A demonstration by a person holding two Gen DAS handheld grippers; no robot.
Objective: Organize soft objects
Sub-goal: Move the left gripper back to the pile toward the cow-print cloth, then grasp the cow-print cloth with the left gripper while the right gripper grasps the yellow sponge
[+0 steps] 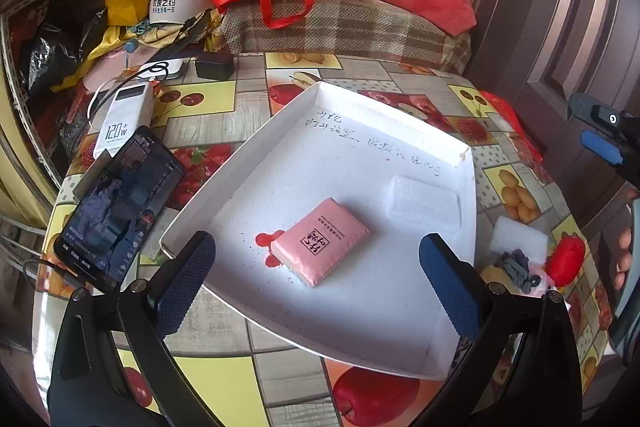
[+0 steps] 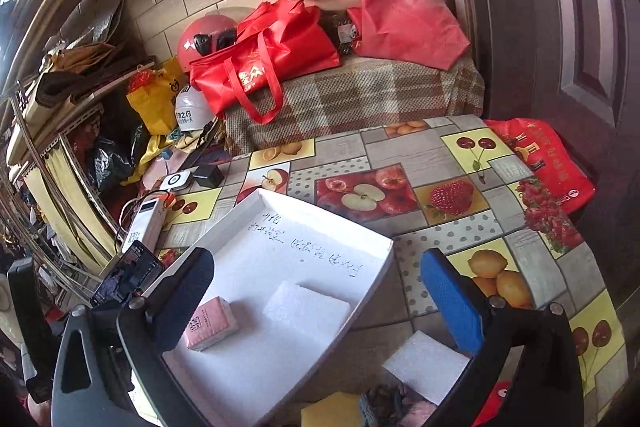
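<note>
Both open fingers (image 1: 448, 287) around tissue pack (image 1: 320, 241)

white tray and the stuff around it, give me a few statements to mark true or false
1. The pink tissue pack lies inside the white tray. True.
2. Both white foam blocks are inside the tray. False: one foam block is in the tray, the other foam block lies on the tablecloth outside it.
3. The left gripper is open and holds nothing. True.
4. The right gripper is shut on the tissue pack. False: its jaws stand wide open and empty.
5. The phone lies flat inside the tray. False: it stands propped outside the tray, by the power bank.
</note>
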